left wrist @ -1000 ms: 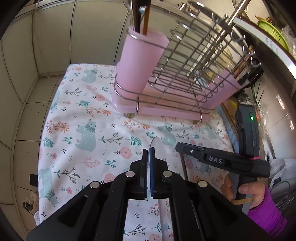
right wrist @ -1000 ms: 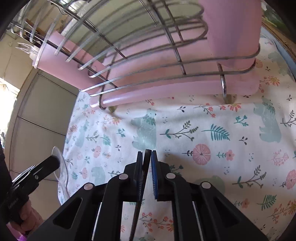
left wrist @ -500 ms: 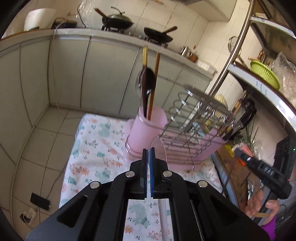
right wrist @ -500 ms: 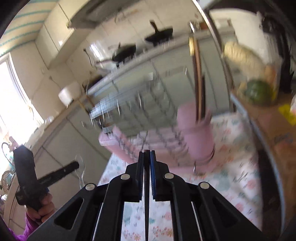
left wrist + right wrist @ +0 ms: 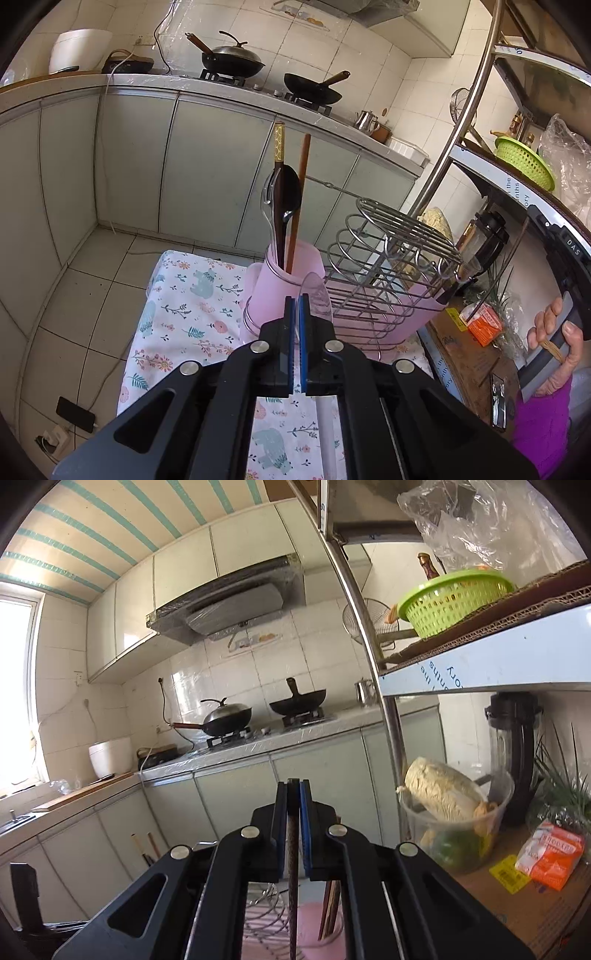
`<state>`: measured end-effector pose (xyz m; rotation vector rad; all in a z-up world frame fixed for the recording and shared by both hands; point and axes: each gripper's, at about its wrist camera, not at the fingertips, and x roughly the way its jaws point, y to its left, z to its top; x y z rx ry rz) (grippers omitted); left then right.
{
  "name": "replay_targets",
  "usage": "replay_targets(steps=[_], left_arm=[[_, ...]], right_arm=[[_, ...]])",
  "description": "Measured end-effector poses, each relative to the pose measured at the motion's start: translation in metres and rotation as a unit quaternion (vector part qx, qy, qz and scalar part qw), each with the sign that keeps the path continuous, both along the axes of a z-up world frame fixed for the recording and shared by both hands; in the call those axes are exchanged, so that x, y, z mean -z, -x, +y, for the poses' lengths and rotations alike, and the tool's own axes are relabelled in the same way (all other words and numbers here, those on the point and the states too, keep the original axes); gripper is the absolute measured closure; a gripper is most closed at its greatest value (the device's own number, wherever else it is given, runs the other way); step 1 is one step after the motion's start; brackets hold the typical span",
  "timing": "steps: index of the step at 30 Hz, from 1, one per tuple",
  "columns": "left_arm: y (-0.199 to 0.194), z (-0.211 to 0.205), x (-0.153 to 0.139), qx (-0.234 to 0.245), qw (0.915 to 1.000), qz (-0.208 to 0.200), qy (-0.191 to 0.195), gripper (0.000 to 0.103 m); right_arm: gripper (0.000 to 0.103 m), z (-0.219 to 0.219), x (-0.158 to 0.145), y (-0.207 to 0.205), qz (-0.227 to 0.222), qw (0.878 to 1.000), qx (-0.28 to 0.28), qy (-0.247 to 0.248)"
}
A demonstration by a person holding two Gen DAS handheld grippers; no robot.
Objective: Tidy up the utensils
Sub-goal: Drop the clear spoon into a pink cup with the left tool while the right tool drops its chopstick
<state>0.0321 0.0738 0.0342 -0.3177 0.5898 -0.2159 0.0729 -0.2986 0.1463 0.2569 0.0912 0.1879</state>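
Observation:
My left gripper point(image 5: 296, 306) is shut on a clear plastic spoon point(image 5: 317, 299), whose bowl sticks up past the fingertips. It is raised above the floral cloth, in front of the pink utensil cup point(image 5: 282, 291), which holds a black spoon, a clear spoon and chopsticks. My right gripper point(image 5: 293, 790) is shut on a dark chopstick point(image 5: 292, 878) that hangs down between the fingers. The right gripper is held high, with the pink cup point(image 5: 317, 926) and the wire rack point(image 5: 264, 919) far below it. The right gripper also shows at the right edge of the left wrist view point(image 5: 565, 266).
The wire dish rack point(image 5: 388, 266) with its pink tray stands on the floral tablecloth point(image 5: 184, 317). A metal shelf with a green basket point(image 5: 452, 598), a bowl of food point(image 5: 454, 823), a blender and an orange box point(image 5: 550, 853) stands to the right. Kitchen counters with woks are behind.
Both grippers have risen well above the table and tilted up. The right wrist view now shows the kitchen instead of the rack. Both grips stay shut.

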Motion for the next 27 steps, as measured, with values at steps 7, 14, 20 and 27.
replay_targets(steps=[7, 14, 20, 27], left_arm=[[-0.014, 0.003, 0.0, -0.009, 0.9998, -0.01, 0.011, 0.102], [-0.027, 0.004, 0.001, -0.011, 0.9997, -0.012, 0.016, 0.102], [-0.028, 0.005, -0.005, -0.025, 0.9991, -0.032, 0.013, 0.102], [-0.03, 0.003, -0.032, -0.069, 0.9932, -0.093, 0.008, 0.102]], right_arm=[[0.097, 0.002, 0.013, -0.026, -0.02, 0.999, 0.024, 0.018], [0.097, 0.007, 0.032, -0.042, -0.018, 0.999, 0.028, 0.039], [0.097, 0.009, 0.049, -0.034, -0.005, 0.999, 0.017, 0.037], [0.097, 0.018, 0.074, -0.009, 0.01, 0.999, 0.002, 0.035]])
